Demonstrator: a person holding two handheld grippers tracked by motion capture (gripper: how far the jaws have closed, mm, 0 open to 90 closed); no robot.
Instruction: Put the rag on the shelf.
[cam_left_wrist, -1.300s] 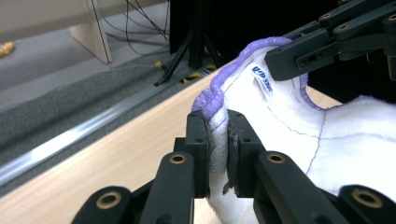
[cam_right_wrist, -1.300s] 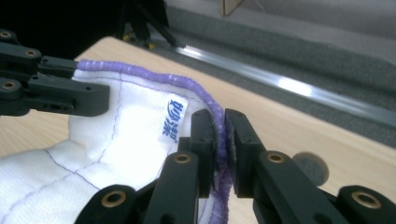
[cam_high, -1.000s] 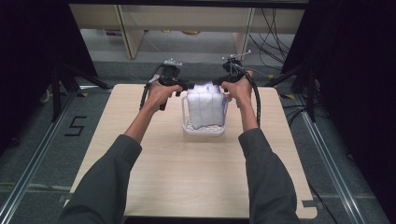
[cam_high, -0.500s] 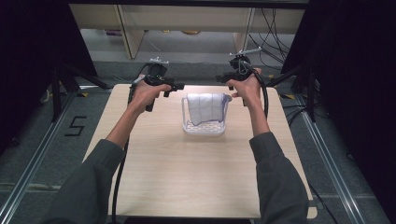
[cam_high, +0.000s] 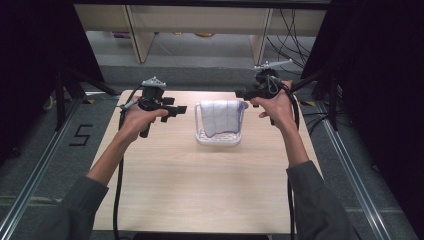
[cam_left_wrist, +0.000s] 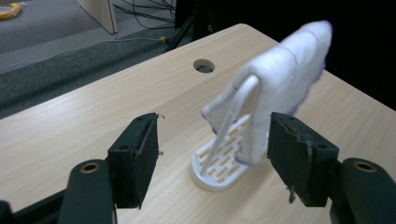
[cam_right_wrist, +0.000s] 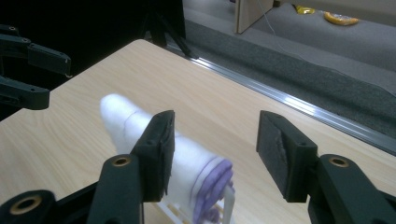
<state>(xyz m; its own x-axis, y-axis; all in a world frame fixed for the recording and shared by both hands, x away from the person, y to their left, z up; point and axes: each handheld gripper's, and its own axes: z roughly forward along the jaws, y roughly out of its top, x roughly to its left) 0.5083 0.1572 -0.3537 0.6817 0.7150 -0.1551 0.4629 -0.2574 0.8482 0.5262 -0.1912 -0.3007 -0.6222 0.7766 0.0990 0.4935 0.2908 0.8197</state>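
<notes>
On the worktop (cam_high: 165, 195), a cloth (cam_high: 222, 116) hangs over a white rack (cam_high: 218, 139) between two empty tongs.

From above, the left tongs (cam_high: 176, 111) and right tongs (cam_high: 241, 93) flank the rack, well apart from it. Along the left tongs (cam_left_wrist: 212, 154), the jaws, just opened further, stand spread on nothing; the rack's slotted base (cam_left_wrist: 219, 164) shows. Along the right tongs (cam_right_wrist: 215, 147), the jaws likewise stand spread, the cloth's purple edge (cam_right_wrist: 212, 186) beyond.

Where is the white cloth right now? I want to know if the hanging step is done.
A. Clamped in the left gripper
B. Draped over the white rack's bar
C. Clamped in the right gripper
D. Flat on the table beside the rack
B: the white cloth hangs over the top bar of the white rack, while the left gripper and right gripper stand apart from it, jaws open and empty.
</notes>
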